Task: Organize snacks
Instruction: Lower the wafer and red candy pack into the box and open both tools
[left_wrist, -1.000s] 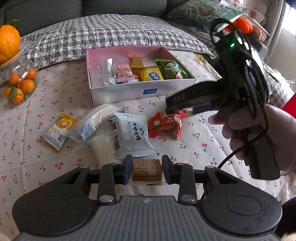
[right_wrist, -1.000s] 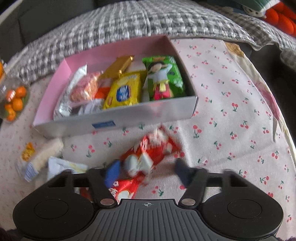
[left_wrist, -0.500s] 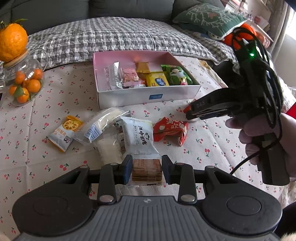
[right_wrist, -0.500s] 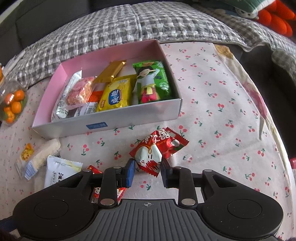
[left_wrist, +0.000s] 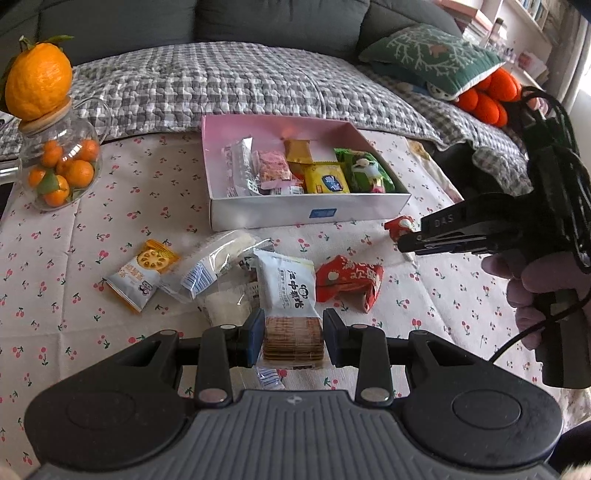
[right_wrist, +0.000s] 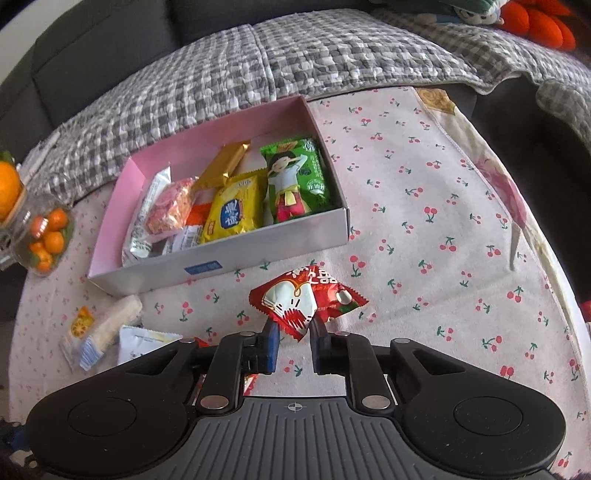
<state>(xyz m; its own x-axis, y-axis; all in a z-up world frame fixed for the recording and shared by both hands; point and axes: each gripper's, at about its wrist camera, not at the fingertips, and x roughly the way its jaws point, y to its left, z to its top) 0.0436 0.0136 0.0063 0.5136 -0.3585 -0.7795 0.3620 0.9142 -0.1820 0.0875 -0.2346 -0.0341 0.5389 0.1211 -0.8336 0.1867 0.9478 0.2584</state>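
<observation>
My right gripper (right_wrist: 293, 334) is shut on a red snack packet (right_wrist: 304, 301) and holds it above the cloth, in front of the pink box (right_wrist: 221, 267). In the left wrist view the right gripper (left_wrist: 412, 240) hangs right of the box (left_wrist: 310, 214) with the red packet (left_wrist: 399, 226) at its tip. My left gripper (left_wrist: 293, 338) is shut on a brown biscuit pack (left_wrist: 293, 338). The box holds several snacks, among them a green packet (right_wrist: 295, 181) and a yellow one (right_wrist: 234, 214).
Loose on the cherry cloth lie another red packet (left_wrist: 349, 280), a white packet (left_wrist: 286, 284), a clear rice-cracker pack (left_wrist: 214, 258) and an orange-white packet (left_wrist: 142, 273). A glass jar of small oranges (left_wrist: 61, 166) stands far left. A checked blanket (left_wrist: 236, 81) lies behind.
My right gripper closed on the red packet and lifted it off the cloth, drawing back to the right. My left gripper stayed shut on the biscuit pack and rose slightly.
</observation>
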